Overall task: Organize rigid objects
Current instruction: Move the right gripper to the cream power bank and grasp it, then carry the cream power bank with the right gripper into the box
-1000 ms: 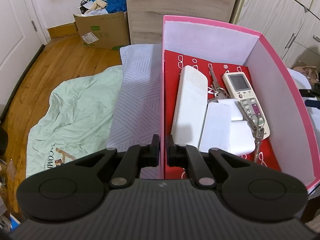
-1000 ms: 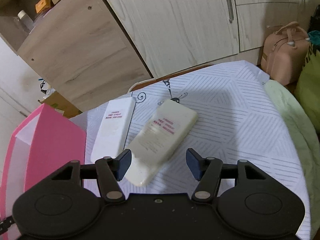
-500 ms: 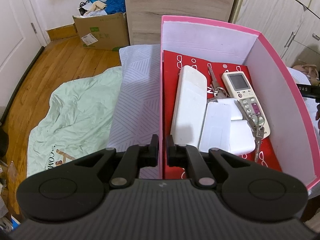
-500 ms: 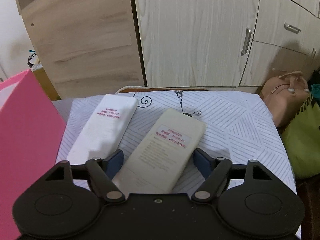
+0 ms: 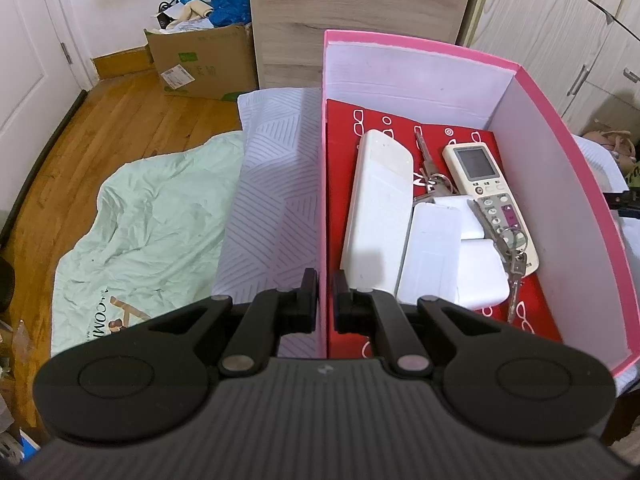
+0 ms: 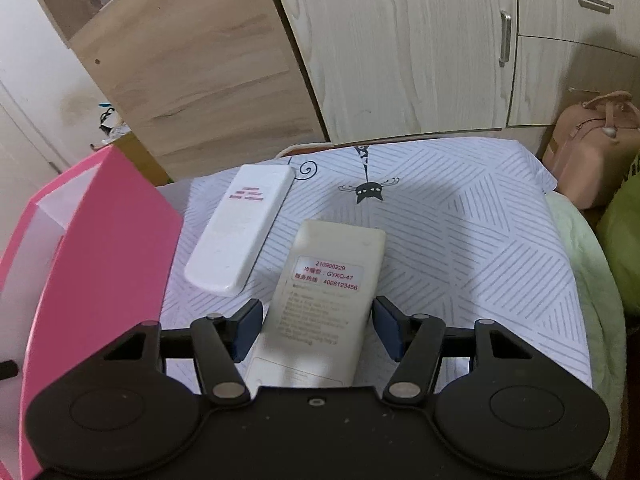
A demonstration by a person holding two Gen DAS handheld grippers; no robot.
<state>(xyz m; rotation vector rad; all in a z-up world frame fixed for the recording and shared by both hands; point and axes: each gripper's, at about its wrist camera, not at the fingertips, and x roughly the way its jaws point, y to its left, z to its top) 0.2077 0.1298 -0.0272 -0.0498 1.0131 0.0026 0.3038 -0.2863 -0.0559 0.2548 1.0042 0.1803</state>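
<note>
cream remote (image 6: 326,300) lengthwise between the just-narrowed right gripper (image 6: 318,330) jaws, seemingly not yet touching, beside pink box (image 6: 100,248)

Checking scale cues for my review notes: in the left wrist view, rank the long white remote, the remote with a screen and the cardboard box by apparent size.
1. Cardboard box, though it sits farthest away.
2. Long white remote.
3. Remote with a screen, partly covered by keys, so unsure against the long one.

Both wrist cameras are looking steeply down, close: left into the pink cardboard box (image 5: 568,184), right just beside its shared outer wall (image 6: 100,248).
</note>
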